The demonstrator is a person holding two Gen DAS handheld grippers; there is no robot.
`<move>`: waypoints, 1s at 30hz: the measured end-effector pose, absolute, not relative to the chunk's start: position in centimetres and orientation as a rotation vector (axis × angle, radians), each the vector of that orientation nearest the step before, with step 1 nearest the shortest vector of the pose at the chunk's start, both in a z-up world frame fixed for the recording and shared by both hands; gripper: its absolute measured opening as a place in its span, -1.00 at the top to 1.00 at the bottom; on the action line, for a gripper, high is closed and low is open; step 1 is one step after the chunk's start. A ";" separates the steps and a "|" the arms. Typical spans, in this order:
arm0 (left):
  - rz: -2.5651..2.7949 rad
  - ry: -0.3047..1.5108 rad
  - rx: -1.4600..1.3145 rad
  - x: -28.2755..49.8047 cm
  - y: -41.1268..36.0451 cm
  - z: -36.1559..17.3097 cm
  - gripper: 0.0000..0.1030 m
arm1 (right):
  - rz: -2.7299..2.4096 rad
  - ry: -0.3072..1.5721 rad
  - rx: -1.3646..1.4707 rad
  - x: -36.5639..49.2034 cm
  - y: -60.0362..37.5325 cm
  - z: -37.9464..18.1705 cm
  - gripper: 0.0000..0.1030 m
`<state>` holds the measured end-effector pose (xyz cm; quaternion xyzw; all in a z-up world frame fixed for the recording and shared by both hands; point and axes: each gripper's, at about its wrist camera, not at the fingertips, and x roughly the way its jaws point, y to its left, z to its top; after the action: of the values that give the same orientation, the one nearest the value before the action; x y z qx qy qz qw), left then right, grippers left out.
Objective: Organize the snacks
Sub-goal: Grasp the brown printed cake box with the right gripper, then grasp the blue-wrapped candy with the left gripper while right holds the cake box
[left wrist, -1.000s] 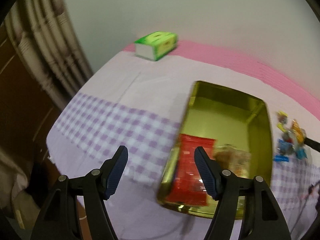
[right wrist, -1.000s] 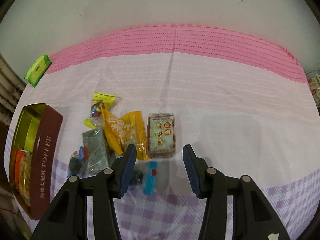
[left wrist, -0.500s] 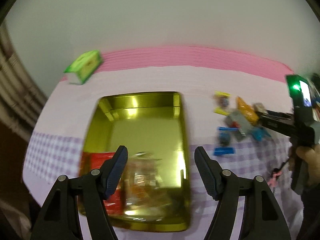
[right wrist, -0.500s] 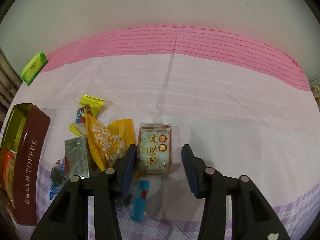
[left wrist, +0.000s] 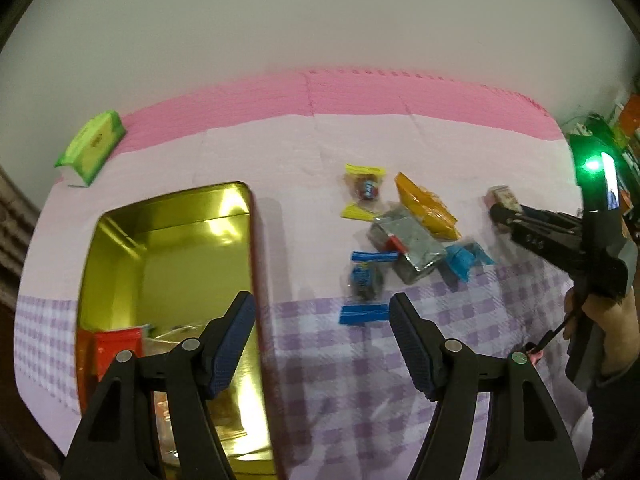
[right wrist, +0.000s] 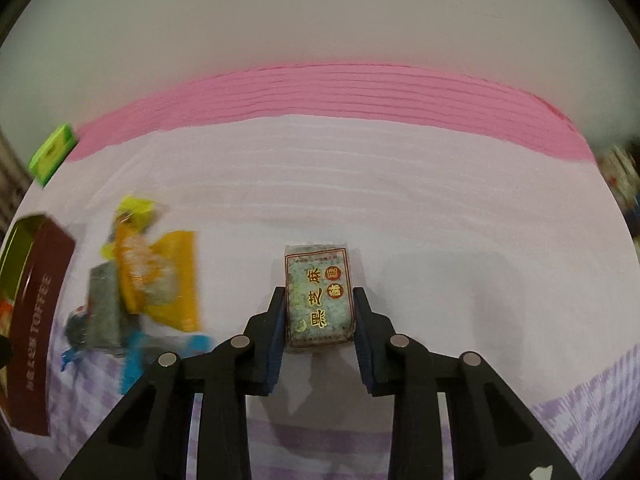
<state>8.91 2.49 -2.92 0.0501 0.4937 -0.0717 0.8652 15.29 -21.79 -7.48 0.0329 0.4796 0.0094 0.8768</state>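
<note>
Right claw (right wrist: 319,312) pinching flat clear-wrapped sesame brittle packet (right wrist: 319,296), centre frame, just closed | left claw (left wrist: 322,344) spread over gold toffee tin (left wrist: 172,240), lower left | risk: slick wrapper slips during carry.

the maroon tin (right wrist: 34,320) bore "toffee" in pale capitals down its side. right of the tin, the wrapped snack block (right wrist: 319,298) carried chinese characters.

Glossy gold metal tin (left wrist: 168,248), matt woven cloth (left wrist: 360,380), crinkly shiny plastic wrappers (left wrist: 412,248).
</note>
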 end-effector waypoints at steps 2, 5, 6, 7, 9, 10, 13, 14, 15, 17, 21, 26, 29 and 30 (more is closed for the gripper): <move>-0.158 1.043 0.109 9.1 2.1 -3.3 -0.35 | -0.012 0.988 0.078 14.9 -23.2 -7.5 0.44; -0.176 1.056 0.109 9.5 1.4 -3.8 -0.32 | -0.018 0.974 0.079 14.5 -24.2 -7.6 0.44; -0.186 1.061 0.103 9.7 1.3 -3.9 -0.29 | -0.018 0.971 0.075 14.4 -24.2 -7.7 0.44; -0.198 1.064 0.100 9.9 1.1 -4.0 -0.27 | -0.021 0.966 0.071 14.3 -24.2 -7.7 0.44; -0.219 1.078 0.110 10.3 0.5 -4.4 -0.16 | -0.017 0.960 0.055 14.2 -23.9 -7.7 0.44; -0.225 1.082 0.114 10.4 0.4 -4.5 -0.13 | -0.016 0.952 0.042 14.1 -23.8 -7.8 0.43; -0.237 1.103 0.115 11.2 0.0 -5.1 0.01 | -0.013 0.923 0.029 13.8 -23.5 -7.9 0.41; -0.233 1.115 0.111 11.5 0.0 -5.4 0.11 | -0.012 0.911 0.030 13.9 -23.5 -8.0 0.41; -0.238 1.126 0.104 11.8 0.0 -5.7 0.18 | -0.012 0.901 0.029 13.8 -23.5 -8.0 0.41; -0.244 1.138 0.095 12.3 -0.2 -6.0 0.19 | -0.012 0.895 0.030 13.2 -23.6 -8.1 0.41; -0.249 1.143 0.120 12.7 -0.8 -6.6 0.20 | -0.012 0.895 0.030 13.1 -23.7 -8.0 0.41; -0.246 1.164 0.111 13.6 -0.8 -7.5 0.28 | -0.009 0.895 0.035 13.1 -23.7 -8.1 0.38; -0.244 1.178 0.103 14.1 -0.7 -8.0 0.31 | 0.002 0.895 0.036 13.2 -23.8 -8.1 0.32; -0.247 1.177 0.106 14.2 -0.8 -8.1 0.32 | 0.002 0.895 0.036 13.2 -23.8 -8.1 0.32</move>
<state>14.18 -0.77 -8.13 0.0499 0.5533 -0.1161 0.8234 13.22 -23.78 -8.06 0.0172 0.4327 0.0010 0.9014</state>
